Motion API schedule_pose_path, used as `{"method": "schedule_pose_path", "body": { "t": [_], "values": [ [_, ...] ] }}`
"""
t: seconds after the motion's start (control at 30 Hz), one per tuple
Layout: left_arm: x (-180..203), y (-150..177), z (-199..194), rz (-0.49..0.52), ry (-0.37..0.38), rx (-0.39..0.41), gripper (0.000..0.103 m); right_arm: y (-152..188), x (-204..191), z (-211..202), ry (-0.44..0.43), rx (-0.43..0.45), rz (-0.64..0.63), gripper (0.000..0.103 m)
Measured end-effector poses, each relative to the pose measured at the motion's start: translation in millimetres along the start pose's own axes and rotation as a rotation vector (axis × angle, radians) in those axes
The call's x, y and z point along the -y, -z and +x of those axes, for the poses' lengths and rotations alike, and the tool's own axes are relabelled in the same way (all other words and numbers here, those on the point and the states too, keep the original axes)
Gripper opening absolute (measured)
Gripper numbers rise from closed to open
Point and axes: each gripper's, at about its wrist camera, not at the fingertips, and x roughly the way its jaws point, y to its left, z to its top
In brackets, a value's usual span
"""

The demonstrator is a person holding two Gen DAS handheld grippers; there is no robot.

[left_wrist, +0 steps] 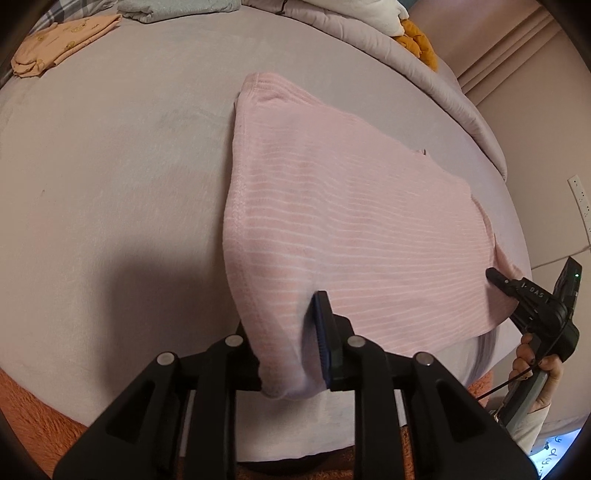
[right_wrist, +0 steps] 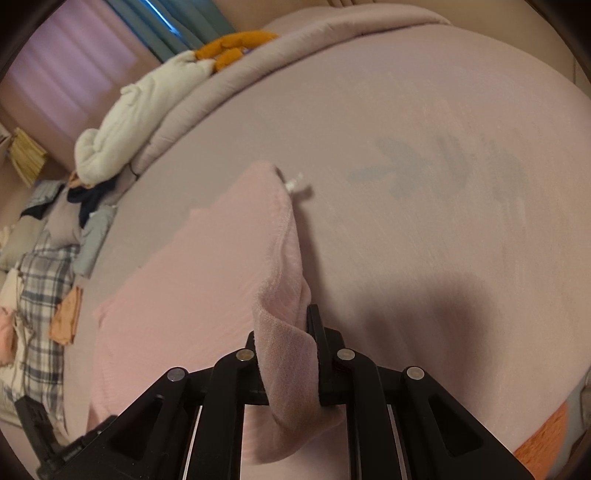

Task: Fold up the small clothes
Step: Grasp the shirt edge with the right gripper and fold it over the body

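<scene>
A pink garment with thin white stripes (left_wrist: 351, 221) lies flat on the lilac bed sheet (left_wrist: 110, 166), its near edge lifted. My left gripper (left_wrist: 284, 314) has the near left corner draped over its left finger. The blue pad of its right finger (left_wrist: 320, 325) shows a dark gap beside the cloth, so the jaws look open with the cloth slack between them. My right gripper (right_wrist: 284, 321) is shut on the garment (right_wrist: 177, 295) at its near right corner, which folds up between the fingers. It also shows in the left wrist view as the right gripper (left_wrist: 493, 275), held by a hand.
A folded peach garment (left_wrist: 62, 44) and a grey folded piece (left_wrist: 177, 9) lie at the far end of the bed. A rolled blanket (left_wrist: 424, 66) with white and orange plush toys (right_wrist: 140, 118) borders it. Loose clothes (right_wrist: 44, 266) pile up at the left. An orange rug (left_wrist: 37, 417) lies below the bed edge.
</scene>
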Motion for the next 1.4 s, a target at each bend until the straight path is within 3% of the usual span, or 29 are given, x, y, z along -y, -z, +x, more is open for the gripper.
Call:
{"method": "schedule_pose_path", "body": {
  "t": [0.33,0.63,0.93,1.1,1.4],
  "values": [
    [-2,5,-8,0.003,-0.015,-0.038,0.046,3,2,12,0.054,-0.034,-0.012,0.013],
    [2,1,-29,0.043,-0.066,0.043,0.063,4,-3,10,0.086,-0.014,-0.051,0.013],
    [-11,-1,-45,0.006,-0.068,0.091,0.065,1,-20,1,0.124,0.030,-0.120,0.013],
    [-15,-1,-51,-0.013,-0.065,0.108,0.066,-5,-37,-18,0.126,0.111,-0.179,0.013],
    [-17,0,-61,-0.021,-0.069,0.132,0.066,-7,-80,-35,0.025,0.172,-0.310,0.013]
  ]
}}
